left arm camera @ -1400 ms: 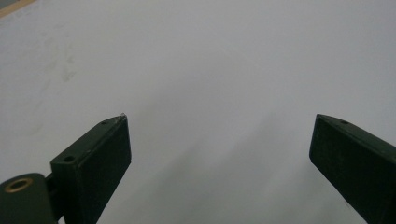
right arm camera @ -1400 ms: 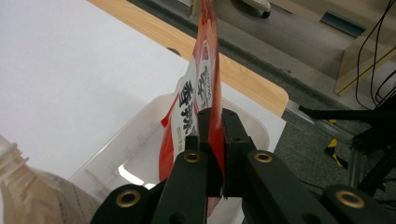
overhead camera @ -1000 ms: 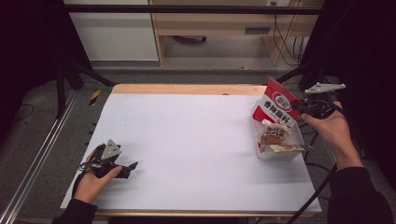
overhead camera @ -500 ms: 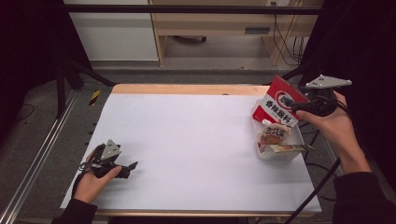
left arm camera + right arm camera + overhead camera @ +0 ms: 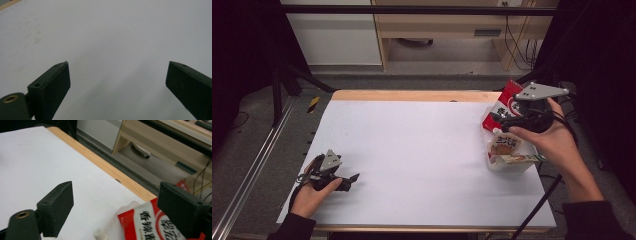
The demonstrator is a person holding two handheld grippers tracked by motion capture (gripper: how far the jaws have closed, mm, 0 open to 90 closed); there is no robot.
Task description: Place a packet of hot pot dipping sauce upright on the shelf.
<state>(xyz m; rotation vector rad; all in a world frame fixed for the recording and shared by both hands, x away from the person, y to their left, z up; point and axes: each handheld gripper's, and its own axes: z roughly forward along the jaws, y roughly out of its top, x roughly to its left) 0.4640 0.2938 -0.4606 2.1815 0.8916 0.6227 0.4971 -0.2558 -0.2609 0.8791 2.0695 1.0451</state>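
Red-and-white printed snack bag (image 5: 504, 102) leans at the tabletop's (image 5: 422, 150) far right edge, just below the right gripper (image 5: 115, 207), whose fingers have just spread wide, nothing between them.

A glossy red-and-white plastic snack bag (image 5: 504, 102) stands at the right edge of the table (image 5: 412, 150) — matt white, smooth, wood-trimmed far edge.

The white table (image 5: 422, 150) lies bare across its middle and left, open for passage. Obstacles crowd the right edge: a red-and-white snack bag (image 5: 504, 107) stands upright against a clear tub (image 5: 507, 162) holding other packets.
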